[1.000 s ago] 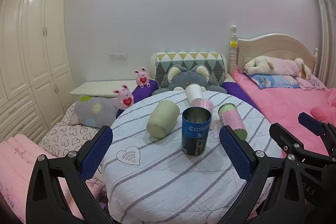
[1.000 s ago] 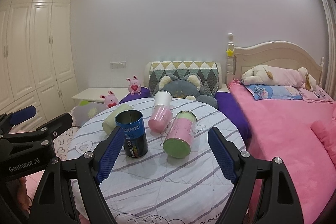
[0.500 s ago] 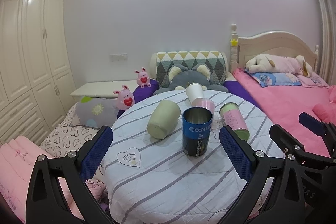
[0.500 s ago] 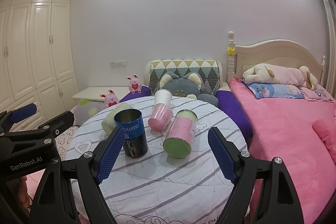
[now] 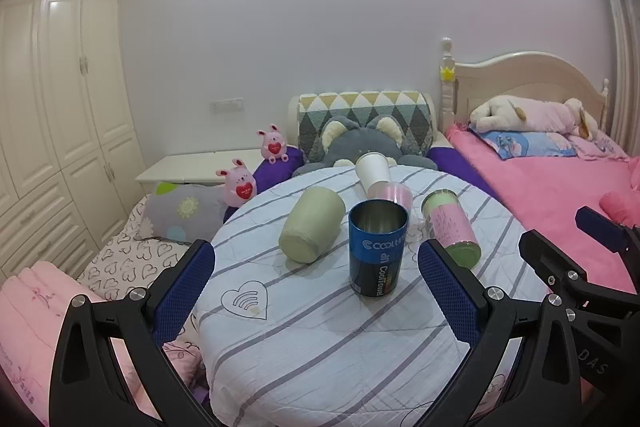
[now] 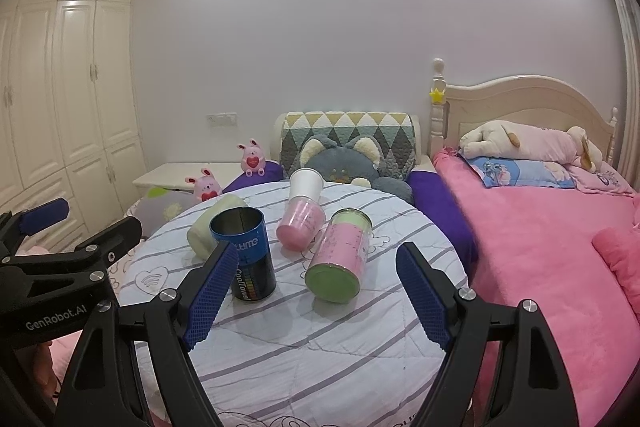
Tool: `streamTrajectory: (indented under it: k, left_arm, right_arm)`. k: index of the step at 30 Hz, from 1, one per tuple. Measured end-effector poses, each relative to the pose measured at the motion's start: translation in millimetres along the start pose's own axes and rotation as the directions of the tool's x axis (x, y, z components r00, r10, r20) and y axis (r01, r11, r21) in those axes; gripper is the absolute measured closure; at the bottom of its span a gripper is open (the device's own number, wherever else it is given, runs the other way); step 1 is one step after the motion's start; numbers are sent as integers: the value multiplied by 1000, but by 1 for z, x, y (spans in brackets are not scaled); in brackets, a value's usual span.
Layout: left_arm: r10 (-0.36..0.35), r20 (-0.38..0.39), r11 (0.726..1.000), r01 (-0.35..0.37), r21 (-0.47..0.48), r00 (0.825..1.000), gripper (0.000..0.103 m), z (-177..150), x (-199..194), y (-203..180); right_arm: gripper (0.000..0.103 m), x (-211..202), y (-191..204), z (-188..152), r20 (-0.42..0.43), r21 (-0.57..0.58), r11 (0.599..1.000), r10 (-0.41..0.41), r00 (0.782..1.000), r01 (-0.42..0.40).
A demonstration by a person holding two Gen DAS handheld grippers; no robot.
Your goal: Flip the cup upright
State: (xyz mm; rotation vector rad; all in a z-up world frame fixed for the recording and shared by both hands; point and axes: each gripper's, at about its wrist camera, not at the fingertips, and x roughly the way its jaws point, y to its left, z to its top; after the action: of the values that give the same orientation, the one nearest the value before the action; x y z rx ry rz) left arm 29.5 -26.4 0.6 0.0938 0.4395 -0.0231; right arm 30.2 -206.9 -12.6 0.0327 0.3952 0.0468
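On a round table with a striped cloth [image 5: 320,339] a blue metal cup [image 5: 377,251] stands upright, also in the right wrist view [image 6: 244,259]. A pale green cup [image 5: 311,223] lies on its side to its left. A pink-and-green cup [image 5: 452,229] lies on its side to its right, nearest the right gripper [image 6: 336,257]. A pink cup [image 6: 300,229] and a white cup [image 6: 305,183] lie behind. My left gripper [image 5: 316,287] is open and empty, short of the cups. My right gripper [image 6: 316,293] is open and empty.
A pink bed [image 6: 540,247] runs along the right of the table. Plush toys [image 5: 240,183], a grey cat cushion [image 5: 356,143] and a low white table [image 5: 192,167] stand behind. White wardrobes [image 5: 48,107] line the left wall.
Both views have drifted slightly; the cups sit a little lower and nearer in frame. No cup has moved and both grippers stay open.
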Motion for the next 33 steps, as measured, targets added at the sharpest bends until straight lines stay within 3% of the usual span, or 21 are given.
streamTrajectory:
  k: [33]
  left_arm:
    - [13,-3,999,-13,30,1000,0,-9,8,-8]
  right_arm:
    - [20,2,-11,-3,-22,22,1000,-13,1000,14]
